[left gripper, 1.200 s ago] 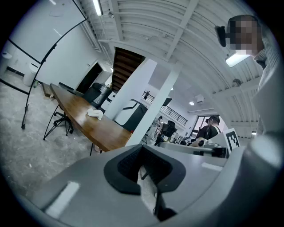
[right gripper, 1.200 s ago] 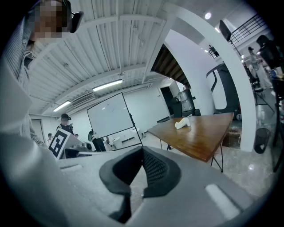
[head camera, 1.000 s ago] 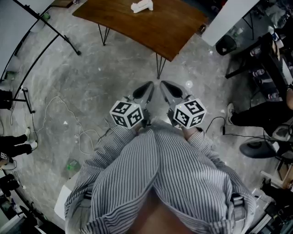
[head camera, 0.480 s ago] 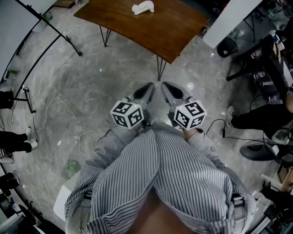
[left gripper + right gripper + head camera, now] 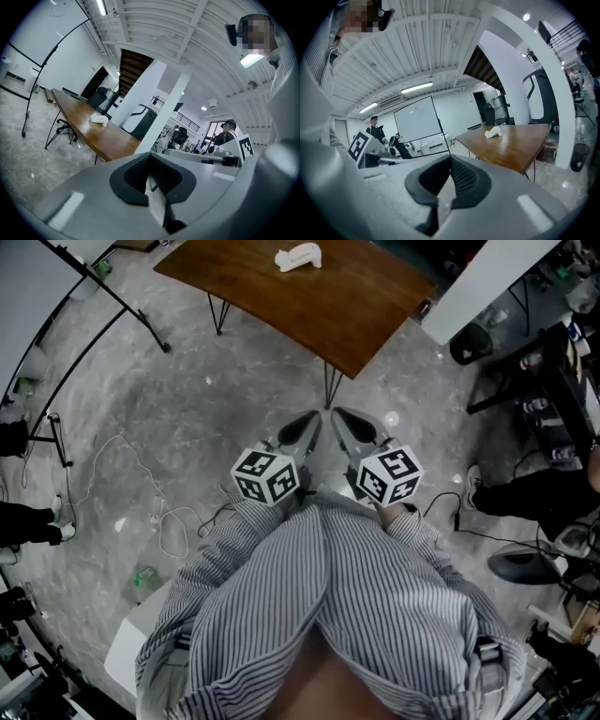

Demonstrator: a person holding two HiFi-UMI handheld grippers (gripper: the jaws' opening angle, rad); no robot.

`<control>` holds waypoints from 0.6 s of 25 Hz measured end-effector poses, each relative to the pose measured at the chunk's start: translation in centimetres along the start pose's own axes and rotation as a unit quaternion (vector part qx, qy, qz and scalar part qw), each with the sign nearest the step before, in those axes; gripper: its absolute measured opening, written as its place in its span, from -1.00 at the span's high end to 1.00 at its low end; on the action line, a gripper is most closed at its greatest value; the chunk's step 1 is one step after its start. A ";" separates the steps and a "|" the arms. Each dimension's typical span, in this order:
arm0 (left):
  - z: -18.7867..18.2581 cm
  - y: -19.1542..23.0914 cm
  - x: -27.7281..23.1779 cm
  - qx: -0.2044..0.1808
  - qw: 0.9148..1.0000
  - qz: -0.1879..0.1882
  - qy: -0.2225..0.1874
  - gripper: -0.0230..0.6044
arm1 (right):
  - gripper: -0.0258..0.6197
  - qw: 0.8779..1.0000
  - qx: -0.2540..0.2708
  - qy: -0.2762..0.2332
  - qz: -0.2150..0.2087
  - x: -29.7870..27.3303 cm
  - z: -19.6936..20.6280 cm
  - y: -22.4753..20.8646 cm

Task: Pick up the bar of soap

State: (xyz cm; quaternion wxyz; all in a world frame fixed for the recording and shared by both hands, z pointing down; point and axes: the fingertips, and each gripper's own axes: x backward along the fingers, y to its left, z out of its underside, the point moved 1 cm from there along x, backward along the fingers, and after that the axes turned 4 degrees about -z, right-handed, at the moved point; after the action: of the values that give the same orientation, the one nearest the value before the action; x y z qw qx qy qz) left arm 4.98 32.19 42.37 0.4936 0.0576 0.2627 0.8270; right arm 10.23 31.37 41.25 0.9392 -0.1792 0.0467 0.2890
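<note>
A white bar of soap (image 5: 300, 256) lies on the far part of a brown wooden table (image 5: 328, 306), well ahead of me. I hold both grippers close to my body, side by side over the grey floor, tips pointing toward the table. The left gripper (image 5: 309, 419) is shut with nothing in it, and so is the right gripper (image 5: 337, 414). The left gripper view shows the soap (image 5: 99, 119) on the table (image 5: 101, 138) beyond the closed left gripper (image 5: 150, 159). From the right gripper (image 5: 450, 160), the soap (image 5: 493, 132) sits on the table (image 5: 518, 147).
The table stands on thin black hairpin legs (image 5: 330, 385). A black stand (image 5: 103, 292) and loose cables (image 5: 159, 521) lie on the floor at the left. A white pillar (image 5: 483, 277), chairs and a seated person's legs (image 5: 534, 488) are at the right.
The view has drifted a little, so the table and soap sit slightly further right. Both grippers stay shut and in the same place.
</note>
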 end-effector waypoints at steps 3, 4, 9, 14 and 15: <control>-1.1 1.7 -1.4 0.007 1.000 -0.004 -0.006 0.92 | 0.92 1.000 -0.002 0.002 -0.004 -1.6 -0.4 -1.1; -1.4 2.2 -2.1 0.005 1.000 -0.003 -0.006 0.92 | 0.92 1.000 -0.001 0.003 -0.003 -2.2 -0.6 -1.8; -3.9 6.5 -5.8 0.001 1.000 -0.001 -0.008 0.92 | 0.92 1.000 0.001 0.000 0.006 -7.2 -2.3 -5.3; -9.4 12.3 -11.3 -0.006 1.000 0.012 -0.004 0.92 | 0.92 1.000 0.003 -0.004 0.020 -13.9 -5.3 -8.8; -10.7 13.2 -12.6 -0.010 1.000 0.018 -0.002 0.92 | 0.92 1.000 0.000 -0.007 0.027 -15.2 -6.1 -9.8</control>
State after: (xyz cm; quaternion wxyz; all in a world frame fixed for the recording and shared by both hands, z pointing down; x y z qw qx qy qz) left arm -2.83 12.54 41.81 0.4799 0.0590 0.2524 0.8382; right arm 3.24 13.57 41.51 0.9315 -0.1755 0.0453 0.3153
